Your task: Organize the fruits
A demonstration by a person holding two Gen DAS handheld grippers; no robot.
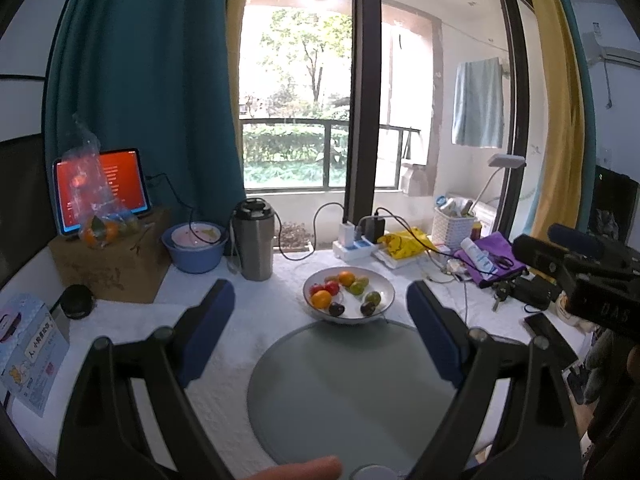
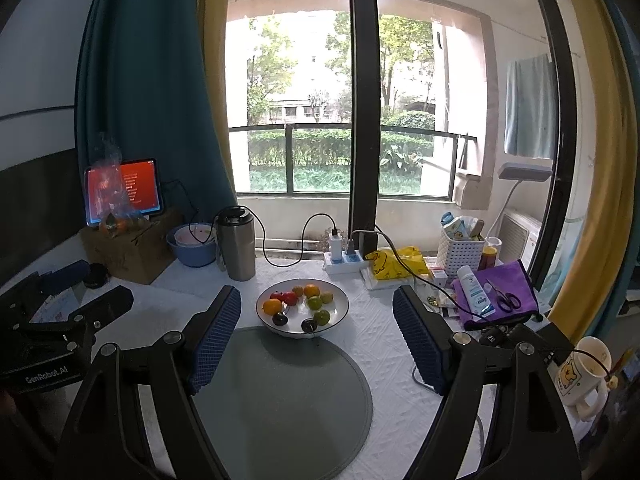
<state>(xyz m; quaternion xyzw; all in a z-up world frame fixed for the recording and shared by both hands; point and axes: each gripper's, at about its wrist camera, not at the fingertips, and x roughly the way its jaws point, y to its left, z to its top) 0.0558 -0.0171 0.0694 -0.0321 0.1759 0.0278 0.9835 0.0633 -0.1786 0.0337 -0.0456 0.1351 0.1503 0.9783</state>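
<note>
Blue-padded fingers of the left tool (image 1: 320,320) fill the near foreground, spread wide apart with nothing between them, hovering over a round grey placemat (image 1: 340,396) on the white-clothed worktop (image 1: 248,300). Just beyond the mat's far edge sits the white round bowl with a dark rim (image 1: 382,284), holding the fruits: oranges, a red apple-like piece, green ones and dark plums. Further right, the right tool (image 2: 318,336) also stands open and empty, aimed at the same bowl. None of the fruit has a clear long axis; the pieces are roundish, and only the stems on the dark plums (image 2: 310,325) stick upward. Judging from this, the risks are round fruit rolling out of a loose pinch, neighbours being nudged out of the crowded shallow bowl, or the two tools colliding if both reach in together.
</note>
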